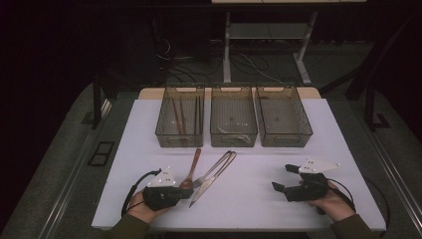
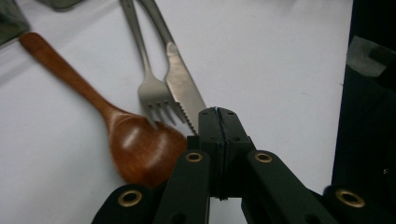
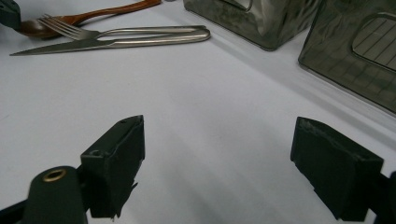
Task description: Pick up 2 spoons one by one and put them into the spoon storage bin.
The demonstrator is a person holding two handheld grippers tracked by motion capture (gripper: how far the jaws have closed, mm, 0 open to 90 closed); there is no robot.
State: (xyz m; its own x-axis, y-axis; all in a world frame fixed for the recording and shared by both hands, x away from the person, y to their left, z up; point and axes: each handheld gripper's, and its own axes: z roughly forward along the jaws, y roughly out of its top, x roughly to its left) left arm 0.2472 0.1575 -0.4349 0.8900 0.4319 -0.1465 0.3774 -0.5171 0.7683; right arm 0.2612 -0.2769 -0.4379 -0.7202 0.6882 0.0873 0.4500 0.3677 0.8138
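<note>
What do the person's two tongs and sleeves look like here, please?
Both the left tongs and the right tongs are matte black with brass-coloured rivets, each topped by a grey three-cornered plate with white dots and trailing a black cable. The sleeves are dark olive.

Three bins [image 1: 233,124] line the far side of the tabletop [image 1: 259,194], closing that edge. A wooden spoon [image 1: 191,172], fork [image 1: 215,169] and knife [image 1: 211,181] lie bunched left of centre. Bare tabletop lies open between this cluster and the right gripper [image 1: 281,178].
</note>
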